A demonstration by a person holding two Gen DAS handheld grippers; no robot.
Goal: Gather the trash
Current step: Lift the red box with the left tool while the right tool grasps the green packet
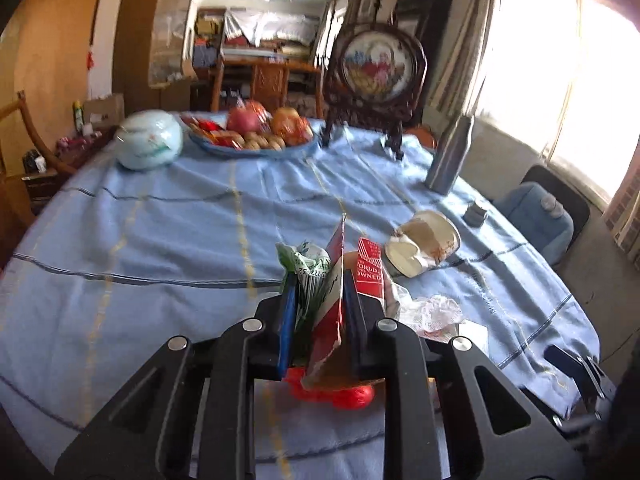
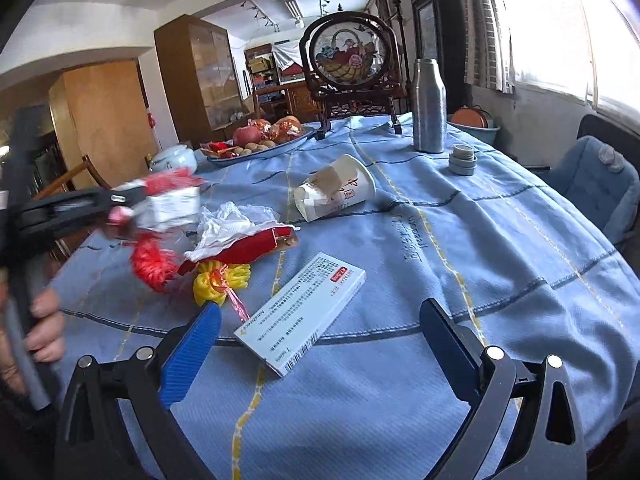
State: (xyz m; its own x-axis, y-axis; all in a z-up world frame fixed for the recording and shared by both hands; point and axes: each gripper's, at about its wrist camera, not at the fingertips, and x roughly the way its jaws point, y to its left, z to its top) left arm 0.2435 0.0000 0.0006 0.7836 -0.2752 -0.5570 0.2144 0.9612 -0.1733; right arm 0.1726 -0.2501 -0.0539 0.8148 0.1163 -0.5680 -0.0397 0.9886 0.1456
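Note:
My left gripper [image 1: 320, 300] is shut on a bundle of trash [image 1: 334, 280]: a torn red-and-white packet and a green-and-white wrapper, lifted just above the blue tablecloth [image 1: 160, 240]. In the right wrist view this left gripper [image 2: 120, 200] shows blurred at the left with the packet [image 2: 172, 200]. My right gripper [image 2: 320, 310] stands open, low over the cloth, with a white medicine box [image 2: 300, 316] lying flat between its fingertips, untouched. Beyond lie a yellow net [image 2: 220, 276], a red net [image 2: 152, 264], a red strip [image 2: 244, 250], crumpled white plastic [image 2: 228, 228] and a crushed paper cup [image 2: 336, 192].
A fruit dish [image 2: 260, 148], a pale lidded pot [image 1: 150, 144], a framed embroidery on a stand [image 2: 352, 60], a steel flask [image 2: 429, 108] and its cap [image 2: 462, 160] stand at the far side. A blue cushioned chair [image 2: 592, 184] is at the right. A hand [image 2: 44, 328] grips the left handle.

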